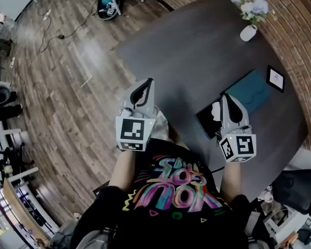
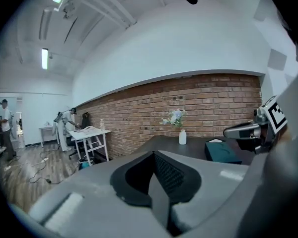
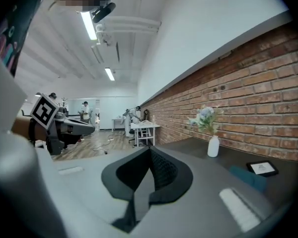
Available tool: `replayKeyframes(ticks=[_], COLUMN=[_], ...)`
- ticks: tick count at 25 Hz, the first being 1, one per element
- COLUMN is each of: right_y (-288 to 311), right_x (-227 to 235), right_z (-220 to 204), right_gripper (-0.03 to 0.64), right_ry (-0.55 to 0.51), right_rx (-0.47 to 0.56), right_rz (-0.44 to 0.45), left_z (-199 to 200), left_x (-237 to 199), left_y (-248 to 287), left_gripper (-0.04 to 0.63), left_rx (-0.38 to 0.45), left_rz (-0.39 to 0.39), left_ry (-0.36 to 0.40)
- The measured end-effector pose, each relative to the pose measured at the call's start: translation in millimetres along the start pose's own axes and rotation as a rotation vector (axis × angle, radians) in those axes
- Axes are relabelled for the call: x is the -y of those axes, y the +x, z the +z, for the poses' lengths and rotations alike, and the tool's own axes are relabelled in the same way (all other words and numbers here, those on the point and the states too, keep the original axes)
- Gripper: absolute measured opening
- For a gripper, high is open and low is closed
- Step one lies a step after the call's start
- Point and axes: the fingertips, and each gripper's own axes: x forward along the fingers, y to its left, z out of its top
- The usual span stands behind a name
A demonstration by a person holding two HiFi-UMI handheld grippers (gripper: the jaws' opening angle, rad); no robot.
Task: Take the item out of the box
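A teal box (image 1: 253,91) lies on the dark round table (image 1: 197,51), right of centre, with a black flat part (image 1: 206,121) at its near end and something white (image 1: 216,111) there. What is inside the box is hidden. My right gripper (image 1: 225,97) hovers over that near end, jaws together, nothing in them. My left gripper (image 1: 146,82) is held at the table's near left edge, shut and empty. In the left gripper view, the teal box (image 2: 222,151) sits ahead to the right, beside the right gripper (image 2: 243,131). In the right gripper view, the box (image 3: 248,177) is low on the right.
A white vase with flowers (image 1: 248,32) stands at the table's far side, and a small framed card (image 1: 276,78) lies beyond the box. A black office chair (image 1: 295,191) is at the lower right. Wooden floor with cables (image 1: 57,35) lies to the left, with people at distant desks (image 2: 69,125).
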Motion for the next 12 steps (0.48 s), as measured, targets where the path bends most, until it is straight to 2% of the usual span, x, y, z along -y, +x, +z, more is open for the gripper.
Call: replayKeyframes(ticks=[6, 12], right_y=[-2, -38], right_x=[60, 92], right_z=[7, -1], right_gripper=[0.002, 0.002], right_ry=[0.042, 0.092], right_rx=[0.003, -0.015], right_rz=[-0.246, -0.525], left_z=[32, 55], left_x=[29, 78], left_y=[88, 155], left_gripper=[0.002, 0.002], left_rx=[0.023, 0.048], left_rz=[-0.234, -0.503], left_ry=[0.063, 0.122])
